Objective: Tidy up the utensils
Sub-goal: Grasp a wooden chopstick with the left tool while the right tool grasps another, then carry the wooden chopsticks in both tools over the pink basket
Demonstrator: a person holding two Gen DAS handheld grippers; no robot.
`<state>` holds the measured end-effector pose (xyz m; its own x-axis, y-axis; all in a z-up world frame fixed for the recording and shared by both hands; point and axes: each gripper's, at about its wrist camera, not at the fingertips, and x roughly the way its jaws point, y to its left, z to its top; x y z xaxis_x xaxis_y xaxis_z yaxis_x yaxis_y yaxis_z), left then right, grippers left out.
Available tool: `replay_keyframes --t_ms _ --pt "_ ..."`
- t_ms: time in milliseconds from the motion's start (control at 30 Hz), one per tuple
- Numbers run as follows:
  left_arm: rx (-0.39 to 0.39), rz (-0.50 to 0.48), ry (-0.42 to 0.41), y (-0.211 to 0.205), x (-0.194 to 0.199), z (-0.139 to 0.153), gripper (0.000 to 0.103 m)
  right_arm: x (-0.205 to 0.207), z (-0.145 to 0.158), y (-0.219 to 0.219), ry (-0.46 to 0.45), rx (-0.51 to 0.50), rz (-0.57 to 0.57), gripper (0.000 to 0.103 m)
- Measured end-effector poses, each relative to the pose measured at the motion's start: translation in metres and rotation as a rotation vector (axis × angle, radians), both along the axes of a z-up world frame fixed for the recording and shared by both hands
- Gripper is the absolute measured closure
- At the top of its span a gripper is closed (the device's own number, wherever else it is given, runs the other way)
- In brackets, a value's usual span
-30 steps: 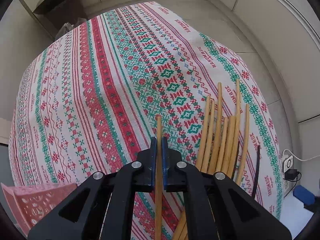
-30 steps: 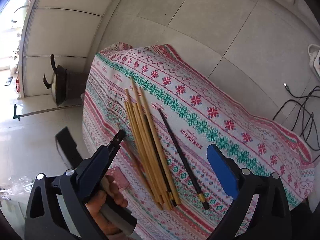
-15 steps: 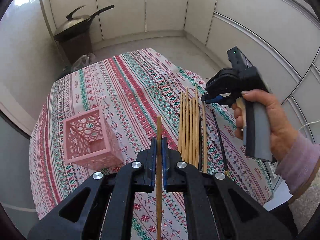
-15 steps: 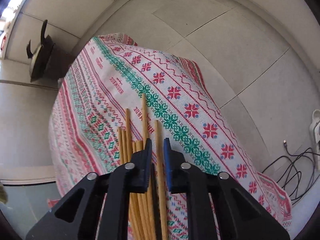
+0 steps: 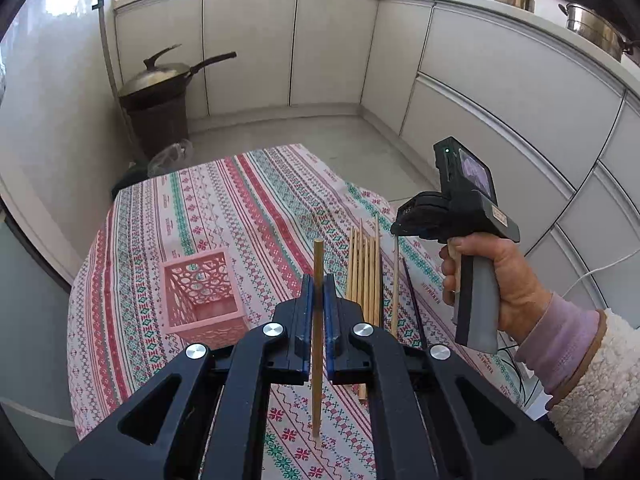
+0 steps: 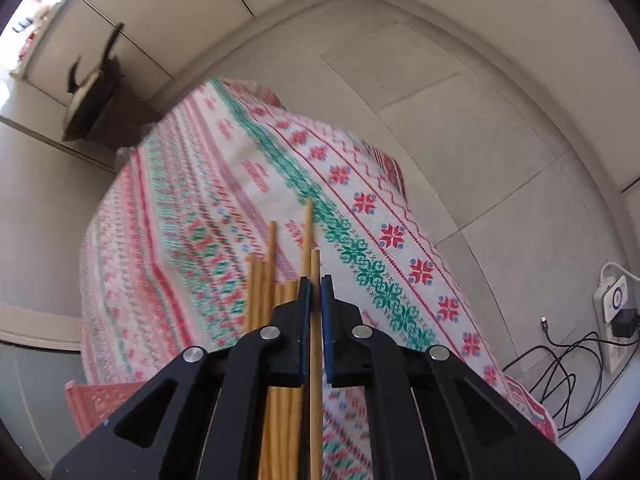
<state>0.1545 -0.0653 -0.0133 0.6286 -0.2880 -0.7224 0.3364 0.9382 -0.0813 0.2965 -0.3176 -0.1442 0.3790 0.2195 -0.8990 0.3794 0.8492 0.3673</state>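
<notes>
Two chopsticks held: my left gripper [image 5: 317, 312] fingers pinch one chopstick [image 5: 318, 320] lifted clear, aimed for the pink basket [image 5: 202, 294]; right gripper [image 6: 316, 312] fingers clamp another chopstick [image 6: 315, 344] over the pile [image 5: 366, 276] on the bench [image 5: 248, 208].

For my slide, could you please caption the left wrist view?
Left claw clamps one wooden chopstick above the patterned tablecloth, pink basket alongside.

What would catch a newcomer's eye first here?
The left gripper holds one wooden chopstick upright above the patterned tablecloth, with the pink basket just to its left. To its right, the right gripper pinches another chopstick beside the remaining bundle.
</notes>
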Motion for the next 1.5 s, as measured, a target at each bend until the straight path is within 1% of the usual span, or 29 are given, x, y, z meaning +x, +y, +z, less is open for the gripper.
replay_keyframes --t_ms 67,167,333,433,500,567,667,733,900,967,1067,1133,1167,1233,1267,1300,1367,1400,1433,1500 --pt "-0.020 -0.007 -0.027 0.005 -0.008 0.012 0.099 -0.015 0.030 0.001 -0.044 0.000 0.014 0.098" --pt "-0.053 -0.003 -0.069 0.014 -0.019 0.031 0.099 -0.041 0.078 0.009 -0.133 -0.036 0.038 0.098" --pt "-0.133 0.042 -0.145 0.037 -0.027 0.069 0.099 -0.077 0.143 0.017 -0.274 -0.056 0.054 0.098" --pt "-0.169 0.088 -0.180 0.051 -0.022 0.091 0.099 -0.090 0.178 0.022 -0.356 -0.039 0.047 0.098" --pt "-0.189 0.121 -0.192 0.062 -0.018 0.100 0.099 -0.095 0.201 0.026 -0.412 -0.026 0.044 0.098" --pt "-0.210 0.163 -0.201 0.076 -0.015 0.106 0.099 -0.099 0.220 0.031 -0.461 -0.008 0.045 0.098" --pt "-0.247 0.230 -0.201 0.099 -0.010 0.110 0.099 -0.101 0.237 0.035 -0.509 0.038 0.041 0.098" --pt "-0.270 0.269 -0.204 0.111 -0.006 0.116 0.099 -0.098 0.245 0.037 -0.529 0.064 0.040 0.098" --pt "-0.283 0.349 -0.215 0.124 0.013 0.120 0.099 -0.090 0.254 0.047 -0.537 0.131 0.057 0.098" --pt "-0.290 0.365 -0.205 0.126 0.024 0.113 0.099 -0.084 0.255 0.054 -0.538 0.133 0.068 0.098" --pt "-0.295 0.393 -0.174 0.128 0.040 0.095 0.098 -0.080 0.252 0.063 -0.530 0.138 0.091 0.098" --pt "-0.289 0.403 -0.110 0.129 0.052 0.078 0.097 -0.075 0.248 0.070 -0.513 0.144 0.111 0.098" --pt "-0.294 0.416 -0.080 0.132 0.056 0.070 0.095 -0.072 0.246 0.075 -0.505 0.144 0.121 0.098" --pt "-0.316 0.448 -0.059 0.141 0.056 0.067 0.085 -0.068 0.242 0.083 -0.491 0.144 0.138 0.098" --pt "-0.328 0.467 -0.066 0.147 0.054 0.069 0.083 -0.066 0.240 0.088 -0.486 0.142 0.147 0.098" --pt "-0.331 0.482 -0.080 0.152 0.051 0.073 0.079 -0.066 0.238 0.093 -0.481 0.138 0.154 0.098" --pt "-0.334 0.523 -0.130 0.163 0.041 0.084 0.069 -0.062 0.233 0.102 -0.466 0.126 0.170 0.098" --pt "-0.345 0.538 -0.149 0.168 0.037 0.089 0.060 -0.061 0.230 0.106 -0.457 0.124 0.178 0.098" --pt "-0.354 0.548 -0.162 0.173 0.034 0.093 0.058 -0.059 0.227 0.110 -0.448 0.123 0.184 0.098" --pt "-0.360 0.551 -0.170 0.177 0.030 0.097 0.058 -0.056 0.220 0.118 -0.431 0.114 0.194 0.098"
